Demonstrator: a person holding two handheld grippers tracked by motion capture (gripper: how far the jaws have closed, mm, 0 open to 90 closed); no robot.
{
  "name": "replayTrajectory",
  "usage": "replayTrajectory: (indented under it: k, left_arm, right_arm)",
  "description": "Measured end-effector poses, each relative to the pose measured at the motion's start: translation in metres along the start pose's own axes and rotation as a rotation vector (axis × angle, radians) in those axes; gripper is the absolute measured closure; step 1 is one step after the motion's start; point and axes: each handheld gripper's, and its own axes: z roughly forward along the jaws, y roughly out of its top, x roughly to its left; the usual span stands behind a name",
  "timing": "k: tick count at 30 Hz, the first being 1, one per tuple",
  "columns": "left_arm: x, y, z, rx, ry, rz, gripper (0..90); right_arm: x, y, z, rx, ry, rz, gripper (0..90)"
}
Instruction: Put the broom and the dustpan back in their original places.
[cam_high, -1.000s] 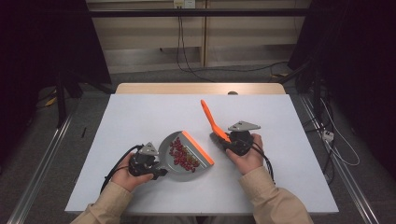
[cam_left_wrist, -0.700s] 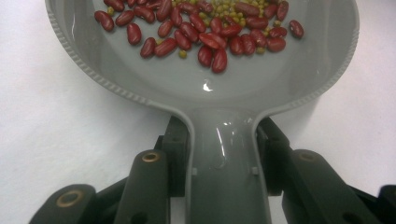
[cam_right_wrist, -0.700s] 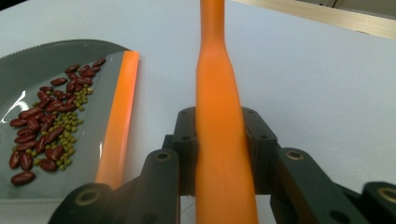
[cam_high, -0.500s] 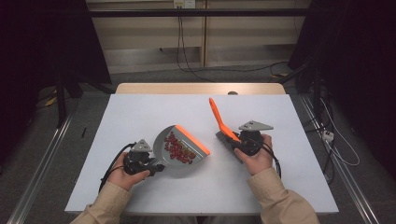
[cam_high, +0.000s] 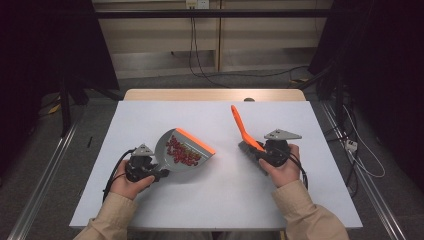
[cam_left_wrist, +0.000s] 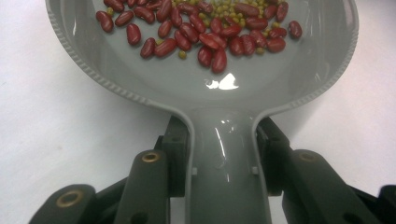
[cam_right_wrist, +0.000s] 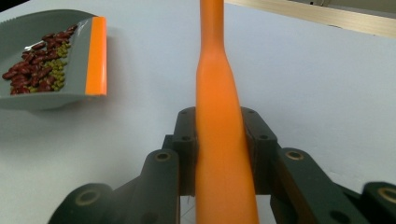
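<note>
A grey dustpan with an orange lip holds red beans and small green ones. My left gripper is shut on its handle at the near left of the table. In the left gripper view the jaws of the left gripper clamp the grey handle, and the beans lie in the pan above. My right gripper is shut on an orange brush handle that slants up and away. In the right gripper view the right gripper squeezes the handle, with the dustpan off to the left.
The white table has a wooden strip along its far edge with a small dark object on it. Cables run over the floor behind. Metal rails flank the table.
The two hands have drawn apart. The dustpan has shifted left with its beans, and the right gripper has carried the orange handle to the right.
</note>
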Motion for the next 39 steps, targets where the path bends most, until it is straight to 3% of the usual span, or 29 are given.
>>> replayTrajectory:
  k: [20,39]
  left_arm:
    - [0.027,-0.006,-0.006,-0.005,0.120,-0.133,64.1]
    - [0.038,-0.011,-0.007,-0.002,0.182,-0.185,64.0]
  right_arm:
    - [-0.036,-0.010,-0.023,-0.017,-0.073,0.054,71.0]
    - [-0.067,-0.022,-0.043,-0.043,-0.150,0.099,71.0]
